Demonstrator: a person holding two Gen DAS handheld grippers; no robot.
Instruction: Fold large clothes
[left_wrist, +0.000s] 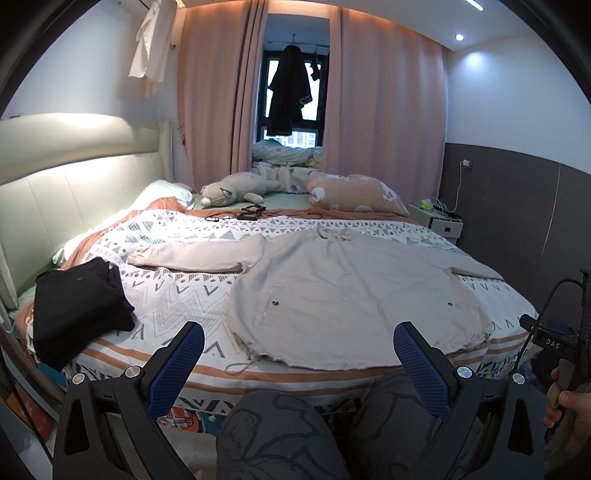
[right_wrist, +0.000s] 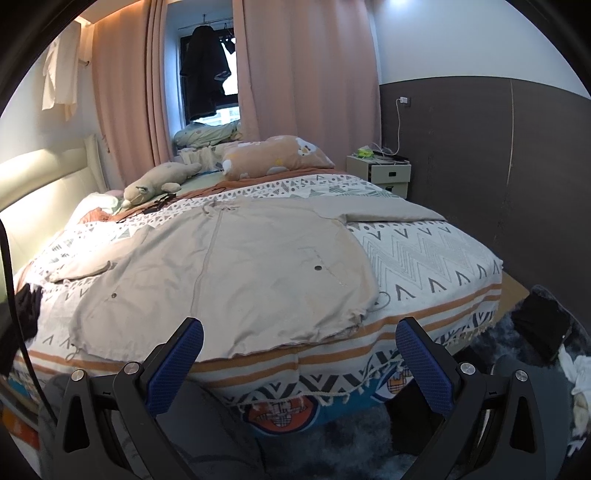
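A large beige jacket (left_wrist: 343, 291) lies spread flat, front up, on a patterned bedspread (left_wrist: 177, 291), its hem along the near edge of the bed and its collar pointing away toward the curtained window, so its long axis runs straight ahead of both tools. One sleeve (left_wrist: 192, 256) stretches out to the left of the jacket; the other (right_wrist: 388, 213) lies out to the right. The left gripper (left_wrist: 297, 341) and right gripper (right_wrist: 299, 341) hover just short of the hem, jaws spread wide and empty, neither touching cloth. Each stands nearer its own side's hem corner and sleeve, which suggests a two-handed fold inward. A folded black garment (left_wrist: 77, 302) sits left of the jacket, well apart.
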